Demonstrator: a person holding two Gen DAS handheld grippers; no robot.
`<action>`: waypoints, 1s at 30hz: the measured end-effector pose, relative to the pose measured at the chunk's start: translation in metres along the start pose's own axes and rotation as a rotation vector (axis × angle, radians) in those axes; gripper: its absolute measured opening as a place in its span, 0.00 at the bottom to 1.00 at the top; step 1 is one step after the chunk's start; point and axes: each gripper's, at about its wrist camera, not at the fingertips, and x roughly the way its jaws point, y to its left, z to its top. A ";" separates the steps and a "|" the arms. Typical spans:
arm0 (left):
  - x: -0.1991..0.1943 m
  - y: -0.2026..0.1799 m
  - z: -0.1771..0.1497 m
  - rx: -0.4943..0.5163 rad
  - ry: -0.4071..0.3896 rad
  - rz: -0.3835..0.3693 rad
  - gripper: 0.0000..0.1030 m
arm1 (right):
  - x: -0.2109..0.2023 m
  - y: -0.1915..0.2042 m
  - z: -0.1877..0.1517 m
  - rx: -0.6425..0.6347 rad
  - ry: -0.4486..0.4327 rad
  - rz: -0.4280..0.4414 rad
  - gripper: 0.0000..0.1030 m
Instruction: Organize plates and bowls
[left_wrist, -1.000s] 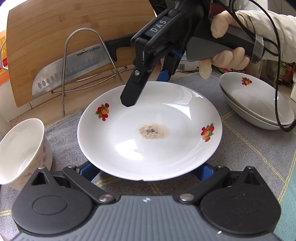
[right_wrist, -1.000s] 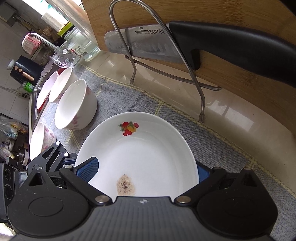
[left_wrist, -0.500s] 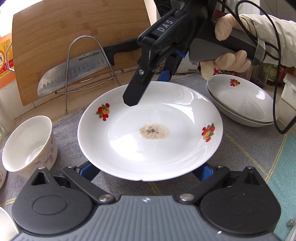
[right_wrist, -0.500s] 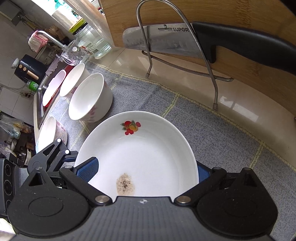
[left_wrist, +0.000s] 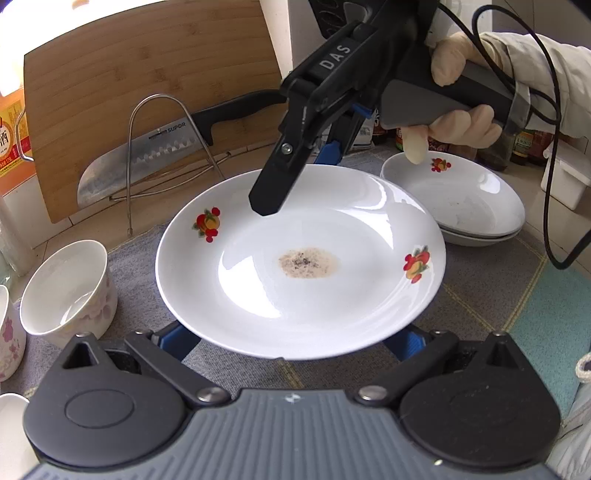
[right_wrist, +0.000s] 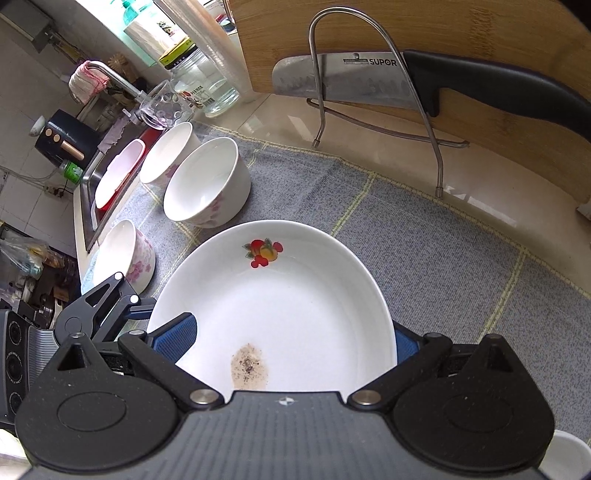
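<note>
A white plate (left_wrist: 258, 295) with fruit prints and a brown stain is held just above the grey cloth. My left gripper (left_wrist: 290, 339) has its blue pads wide apart against the plate's near rim, partly under it. My right gripper (left_wrist: 297, 181), held by a gloved hand (left_wrist: 461, 122), straddles the far rim with one finger over the plate. In the right wrist view the same plate (right_wrist: 295, 314) sits between the right gripper's (right_wrist: 288, 339) pads, and the left gripper (right_wrist: 103, 306) shows at its left edge. Two matching plates (left_wrist: 454, 199) are stacked to the right.
Three flowered bowls (right_wrist: 207, 184) stand on the cloth by the sink (right_wrist: 88, 192). At the back, a knife (left_wrist: 147, 162) rests in a wire rack (left_wrist: 162, 147) before a wooden cutting board (left_wrist: 129, 74). A glass jar (right_wrist: 207, 85) stands near the tap. A white box (left_wrist: 565, 181) sits far right.
Both grippers have carried the plate to the right, towards the stacked plates. The bowls and the knife rack have fallen further behind. Neither grip on the plate has changed.
</note>
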 end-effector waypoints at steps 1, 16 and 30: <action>-0.002 -0.001 0.000 0.000 -0.001 -0.001 0.99 | -0.002 0.001 -0.002 0.001 -0.004 0.000 1.00; -0.027 -0.030 -0.003 0.036 -0.004 -0.011 0.99 | -0.027 0.021 -0.038 0.000 -0.057 -0.019 1.00; -0.034 -0.061 0.003 0.102 -0.011 -0.051 0.99 | -0.050 0.022 -0.078 0.043 -0.097 -0.039 1.00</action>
